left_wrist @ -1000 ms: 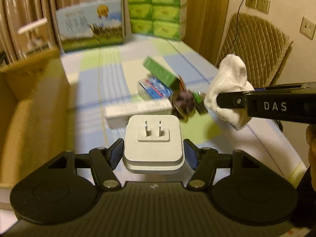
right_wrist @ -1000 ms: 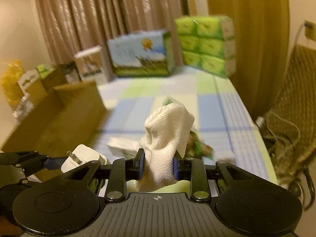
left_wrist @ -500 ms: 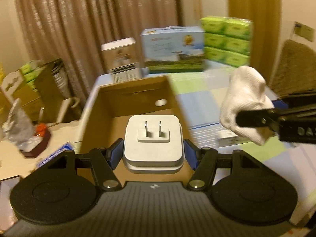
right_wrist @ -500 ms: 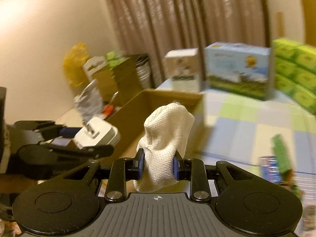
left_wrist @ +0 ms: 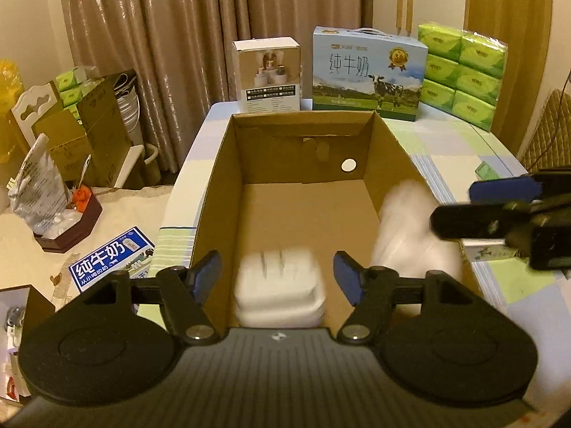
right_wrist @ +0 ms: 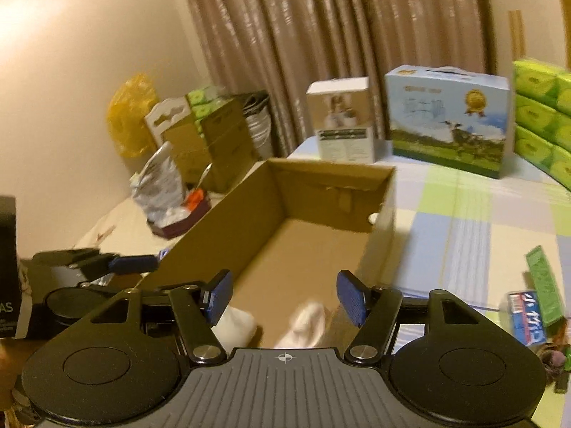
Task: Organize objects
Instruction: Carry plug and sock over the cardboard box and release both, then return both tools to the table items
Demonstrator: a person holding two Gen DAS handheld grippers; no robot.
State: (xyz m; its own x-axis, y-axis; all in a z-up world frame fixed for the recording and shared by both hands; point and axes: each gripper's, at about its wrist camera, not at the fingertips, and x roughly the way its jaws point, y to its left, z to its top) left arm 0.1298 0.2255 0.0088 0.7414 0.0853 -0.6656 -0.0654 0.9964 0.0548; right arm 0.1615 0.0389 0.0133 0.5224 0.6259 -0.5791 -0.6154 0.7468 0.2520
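Now both grippers hang over the near end of the open cardboard box [left_wrist: 292, 164]. The left gripper [left_wrist: 277, 275] has its jaws opening, blue pads clear of the white charger [left_wrist: 280, 290] between them — the charger is motion-blurred, prongs up, low against the near wall of the box and not pressed by either pad. The right gripper [right_wrist: 284, 299] is likewise opening its jaws; the white cloth [right_wrist: 306, 321] shows blurred below and between them, touching neither pad. In the left wrist view the same cloth is a pale smear against the box's right inner wall, with the right gripper's 2 fingers reaching in from the right edge above it. In the right wrist view the charger sits just left of the cloth, part hidden behind the left jaw pad, and the left gripper comes in from the left edge.

Further in, the box floor is bare brown card; the far wall has a small round hole [left_wrist: 348, 166] near its right end. The box rests on a desk [right_wrist: 464, 221] covered in a blue, green and white checked cloth. To the right on that desk lie a green packet [right_wrist: 542, 281] and a blue-and-red packet [right_wrist: 526, 315] — close together. At the far edge stand a small white carton [left_wrist: 269, 75], a milk carton with a cow picture [left_wrist: 367, 75] and a stack of 6 green tissue packs [left_wrist: 464, 75], with brown curtains [left_wrist: 178, 35] behind.
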